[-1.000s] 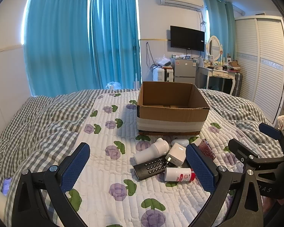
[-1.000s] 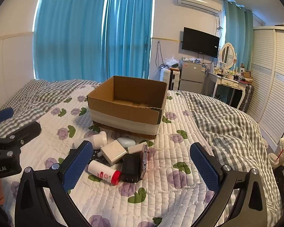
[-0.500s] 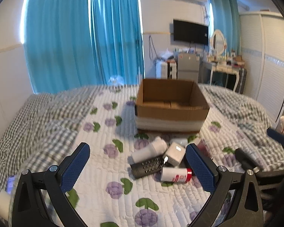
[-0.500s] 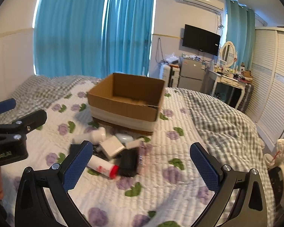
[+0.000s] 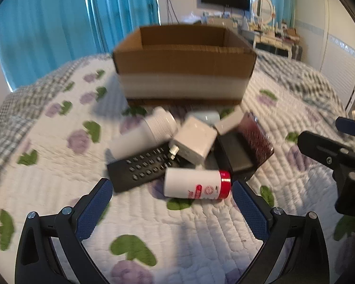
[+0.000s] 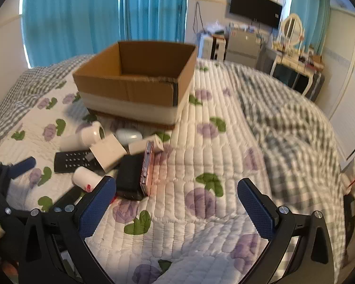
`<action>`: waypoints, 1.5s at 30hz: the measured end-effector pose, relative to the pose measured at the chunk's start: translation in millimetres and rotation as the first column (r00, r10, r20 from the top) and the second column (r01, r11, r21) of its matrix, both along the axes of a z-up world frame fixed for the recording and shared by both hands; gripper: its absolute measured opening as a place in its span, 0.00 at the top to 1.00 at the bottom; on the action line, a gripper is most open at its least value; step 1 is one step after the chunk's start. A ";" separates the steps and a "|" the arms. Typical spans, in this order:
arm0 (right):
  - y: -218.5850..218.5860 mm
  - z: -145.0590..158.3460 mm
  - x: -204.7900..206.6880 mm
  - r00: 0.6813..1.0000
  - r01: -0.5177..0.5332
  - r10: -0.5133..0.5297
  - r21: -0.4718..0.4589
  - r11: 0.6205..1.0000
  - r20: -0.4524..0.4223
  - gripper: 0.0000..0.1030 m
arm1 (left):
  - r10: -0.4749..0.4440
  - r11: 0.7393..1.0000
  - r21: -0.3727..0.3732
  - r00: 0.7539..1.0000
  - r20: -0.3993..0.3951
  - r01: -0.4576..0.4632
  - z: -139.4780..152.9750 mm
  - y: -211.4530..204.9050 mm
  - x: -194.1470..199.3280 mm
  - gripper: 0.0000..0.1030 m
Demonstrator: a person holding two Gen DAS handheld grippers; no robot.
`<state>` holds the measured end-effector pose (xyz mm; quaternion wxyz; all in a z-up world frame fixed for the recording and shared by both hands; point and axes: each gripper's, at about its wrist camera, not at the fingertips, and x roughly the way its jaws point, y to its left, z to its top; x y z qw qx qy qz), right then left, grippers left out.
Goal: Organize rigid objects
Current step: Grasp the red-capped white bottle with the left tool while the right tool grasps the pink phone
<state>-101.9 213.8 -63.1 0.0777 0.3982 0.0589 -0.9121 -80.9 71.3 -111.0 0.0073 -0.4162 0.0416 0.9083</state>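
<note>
Cardboard box [image 5: 184, 64]: stands open-topped on the bed [image 5: 47, 156], at the far edge of the pile of small things; a pale band runs round its lower wall. From the right wrist view [image 6: 135, 80] only bare cardboard walls show inside; the floor of the box is hidden, so its contents cannot be told.

Pile: lies on the quilt just in front of the box, outside it.

White bottle with red cap [image 5: 197, 184]: on its side, nearest the left hand-held gripper, cap pointing right.

Remote control [image 5: 139, 168]: black, flat on the quilt, partly under the white charger block [image 5: 194, 142].

White ribbed-cap bottle [image 5: 144, 135]: on its side, left of the charger, touching the remote.

Hairbrush [image 5: 255, 137]: dark red bristles, tilted against a black box-like item [image 5: 234, 153].

Small white case [image 6: 129, 136]: rounded, close to the box wall.

Left hand-held gripper [image 5: 172, 208]: blue pads spread wide, holding nothing, low over the quilt just short of the red-capped bottle.

Right hand-held gripper [image 6: 176, 203]: pads spread wide, empty, over bare quilt to the right of the pile.

Focus: both views are motion-blurred.
</note>
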 end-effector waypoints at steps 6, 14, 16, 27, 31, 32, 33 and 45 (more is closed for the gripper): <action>0.9 -15.6 -11.1 0.998 0.002 0.000 -0.023 1.000 0.056 0.00 | -0.011 0.999 0.032 0.998 0.055 0.010 -22.8 7.0 -17.8 0.01; 6.1 -20.8 -15.5 0.996 0.021 -0.016 -0.051 0.998 0.085 0.00 | -0.082 0.995 0.060 0.991 0.103 0.076 -36.4 15.9 -28.3 0.24; 4.3 -21.7 -15.6 0.996 0.019 -0.015 -0.041 0.999 0.088 0.00 | -0.097 0.993 0.080 0.991 0.087 0.090 -32.9 14.8 -26.6 0.25; -16.6 -26.9 -37.2 0.993 -0.011 0.017 -0.052 0.999 0.116 0.17 | 0.048 0.999 0.028 0.993 -0.105 -0.045 19.3 -26.1 -9.7 0.25; -28.4 -41.9 -51.1 0.985 -0.035 0.041 -0.035 0.999 0.166 0.37 | 0.108 0.993 0.043 0.992 -0.063 -0.106 9.0 -49.7 -20.7 0.25; -29.8 -44.9 -54.1 0.983 -0.039 0.046 -0.042 0.998 0.175 0.41 | 0.120 0.991 0.060 0.992 -0.046 -0.117 5.8 -54.5 -23.6 0.25; -30.7 -47.0 -56.1 0.982 -0.039 0.046 -0.043 0.998 0.181 0.44 | 0.128 0.990 0.073 0.991 -0.036 -0.125 3.9 -59.6 -25.4 0.25; -40.5 -50.5 -55.9 0.984 -0.072 0.079 -0.046 0.996 0.163 0.91 | 0.123 0.987 0.102 0.992 0.006 -0.123 3.5 -63.1 -17.1 0.25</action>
